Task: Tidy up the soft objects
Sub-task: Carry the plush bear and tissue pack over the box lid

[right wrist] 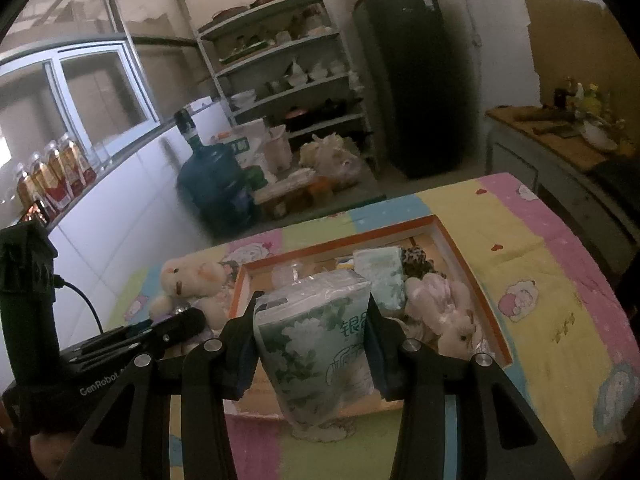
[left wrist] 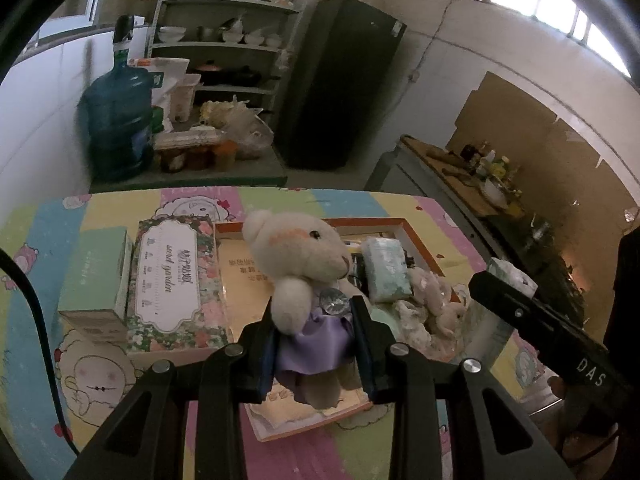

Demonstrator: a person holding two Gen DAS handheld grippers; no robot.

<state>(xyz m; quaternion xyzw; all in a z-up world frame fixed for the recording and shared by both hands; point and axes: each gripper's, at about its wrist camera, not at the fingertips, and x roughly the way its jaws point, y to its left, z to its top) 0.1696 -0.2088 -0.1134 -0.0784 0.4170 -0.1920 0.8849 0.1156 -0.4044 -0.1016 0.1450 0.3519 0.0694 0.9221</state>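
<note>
The left claw (left wrist: pixel 314 344) grasps the plush bear (left wrist: pixel 304 256) upright, head up, above the orange-rimmed box (left wrist: pixel 416 240). The right claw (right wrist: pixel 312 344) grasps the tissue pack (right wrist: pixel 316 344) upright over the box's near edge, on the desk (right wrist: pixel 540 264).

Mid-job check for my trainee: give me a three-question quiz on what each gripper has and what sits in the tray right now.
1. True or false: the left gripper is shut on the cream plush bear in a purple satin dress.
2. The right gripper holds: A) a floral tissue box, B) a soft plastic tissue pack printed with green-and-white flowers, C) a blue water jug.
3. Fill in: the pink plush rabbit lies inside the shallow ______-rimmed cardboard tray.

Key: 1 true; 2 B; 3 orange.
</note>
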